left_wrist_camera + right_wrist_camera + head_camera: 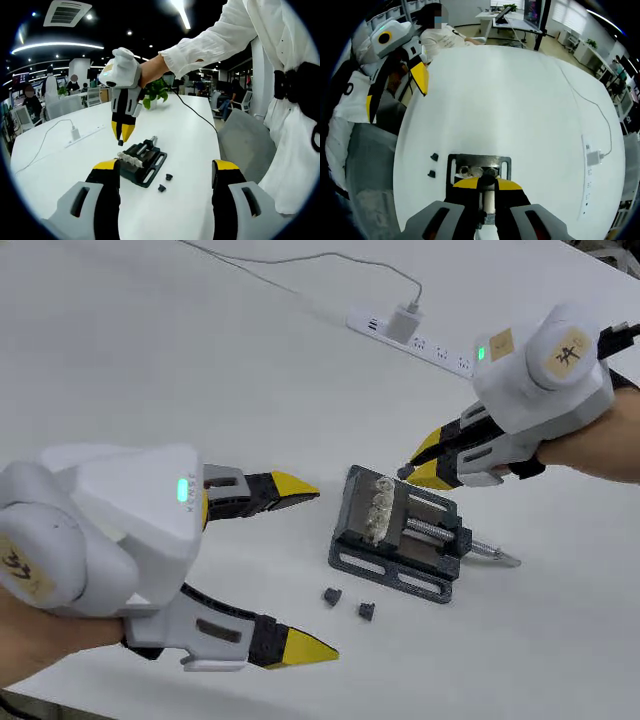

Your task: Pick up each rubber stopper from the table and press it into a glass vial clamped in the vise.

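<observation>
A dark vise [352,562] sits mid-table with clear glass vials [380,506] clamped in a row between its jaws. Two small black rubber stoppers [331,595] [366,611] lie on the table just in front of it; in the left gripper view they show as stoppers [169,176] beside the vise [150,167]. My right gripper [415,472] hovers above the vise's far end, shut on a small dark stopper [120,143], tips pointing down at the vials [466,171]. My left gripper [308,570] stands wide open to the left of the vise, with nothing between its fingers.
A white power strip [425,340] with a plugged charger and cable lies at the back of the white table. The vise's screw handle [495,556] sticks out to the right. Office chairs, desks and people stand beyond the table.
</observation>
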### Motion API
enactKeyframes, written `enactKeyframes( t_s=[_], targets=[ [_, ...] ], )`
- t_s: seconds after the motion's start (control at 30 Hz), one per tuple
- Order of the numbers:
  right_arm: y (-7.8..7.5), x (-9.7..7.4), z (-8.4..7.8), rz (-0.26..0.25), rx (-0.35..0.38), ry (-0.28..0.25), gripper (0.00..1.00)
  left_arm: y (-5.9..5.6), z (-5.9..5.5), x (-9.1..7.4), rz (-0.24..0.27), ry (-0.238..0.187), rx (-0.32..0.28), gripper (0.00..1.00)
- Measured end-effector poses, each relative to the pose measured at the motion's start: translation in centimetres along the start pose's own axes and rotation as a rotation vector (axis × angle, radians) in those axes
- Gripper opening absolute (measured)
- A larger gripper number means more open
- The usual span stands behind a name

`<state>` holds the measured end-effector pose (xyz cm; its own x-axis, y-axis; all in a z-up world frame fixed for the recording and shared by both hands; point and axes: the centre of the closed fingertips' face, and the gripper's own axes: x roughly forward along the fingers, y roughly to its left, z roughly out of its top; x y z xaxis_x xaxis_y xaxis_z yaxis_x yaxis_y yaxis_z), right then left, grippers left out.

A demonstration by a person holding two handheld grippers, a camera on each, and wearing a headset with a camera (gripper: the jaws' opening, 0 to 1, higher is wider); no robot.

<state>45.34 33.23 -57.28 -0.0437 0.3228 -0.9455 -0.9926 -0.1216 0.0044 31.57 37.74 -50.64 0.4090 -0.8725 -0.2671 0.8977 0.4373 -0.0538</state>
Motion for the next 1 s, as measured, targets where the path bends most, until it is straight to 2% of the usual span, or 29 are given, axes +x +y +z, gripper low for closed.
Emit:
enactKeyframes(
  t_s=[0.1,0.2,0.37,0.5,0.63,1.0],
  targets=[
    [-0.1,0.6,-0.2,0.001,-0.022,0.03,0.06,-0.1,-0.5,0.2,0.003,0.011,0.0,0.75],
    [-0.4,1.3,-0.5,-0.001,-0.035,0.054,0.06,-0.1,-0.2,0.3,0.003,-0.013,-0.017,0.77],
    [-0.8,2.0,-0.6,0.011,-0.044,0.078,0.06,0.1,-0.6,0.4,0.001,-0.015,-0.03,0.77],
    [-0.9,2.2,-1.1,0.016,-0.064,0.105,0.06,0.2,-1.0,0.6,0.001,-0.014,-0.04,0.79],
    [-0.7,2.0,-0.9,0.02,-0.068,0.109,0.06,0.1,-1.2,0.7,-0.004,-0.011,-0.042,0.78],
    [-1.1,2.4,-1.1,0.033,-0.088,0.15,0.06,0.2,-0.8,0.6,0.003,-0.031,-0.048,0.78]
  ],
)
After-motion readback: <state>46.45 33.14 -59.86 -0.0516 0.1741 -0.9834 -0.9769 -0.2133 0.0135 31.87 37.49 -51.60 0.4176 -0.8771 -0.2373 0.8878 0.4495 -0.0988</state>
